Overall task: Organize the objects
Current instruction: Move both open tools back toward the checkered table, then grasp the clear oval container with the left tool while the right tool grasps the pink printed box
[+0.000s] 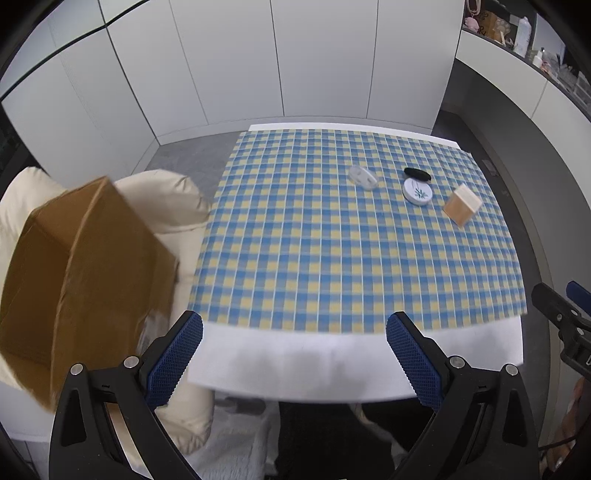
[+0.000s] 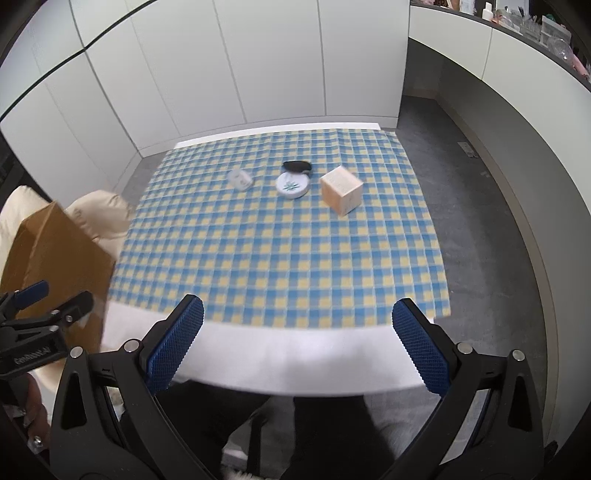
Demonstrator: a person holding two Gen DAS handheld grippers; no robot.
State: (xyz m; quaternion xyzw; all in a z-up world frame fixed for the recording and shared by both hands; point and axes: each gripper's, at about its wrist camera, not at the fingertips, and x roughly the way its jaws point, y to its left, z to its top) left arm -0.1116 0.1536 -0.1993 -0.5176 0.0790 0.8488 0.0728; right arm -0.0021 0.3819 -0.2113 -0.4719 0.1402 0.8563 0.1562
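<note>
In the left wrist view, our left gripper (image 1: 294,354) is wide apart and holds nothing. It hangs over the near edge of the table (image 1: 314,373). A blue and yellow checked cloth (image 1: 314,240) covers most of the table. Far across it we see four small things: a clear plastic piece (image 1: 362,177), a round white tin (image 1: 417,192), a black thing (image 1: 416,173) just behind the tin, and a wooden block (image 1: 461,205). A brown cardboard box (image 1: 81,266) sits off the table on our left, resting on something cream and puffy (image 1: 162,195). We think nothing is tidied yet, so all four things are left to do.

In the right wrist view, our right gripper (image 2: 297,350) is also spread wide with nothing in it, at the near table edge. The four things lie well apart from it. White cupboard doors (image 2: 258,66) stand behind the table, the floor (image 2: 480,221) is grey, and a shelf (image 2: 535,26) up on the right holds lots of small stuff.
</note>
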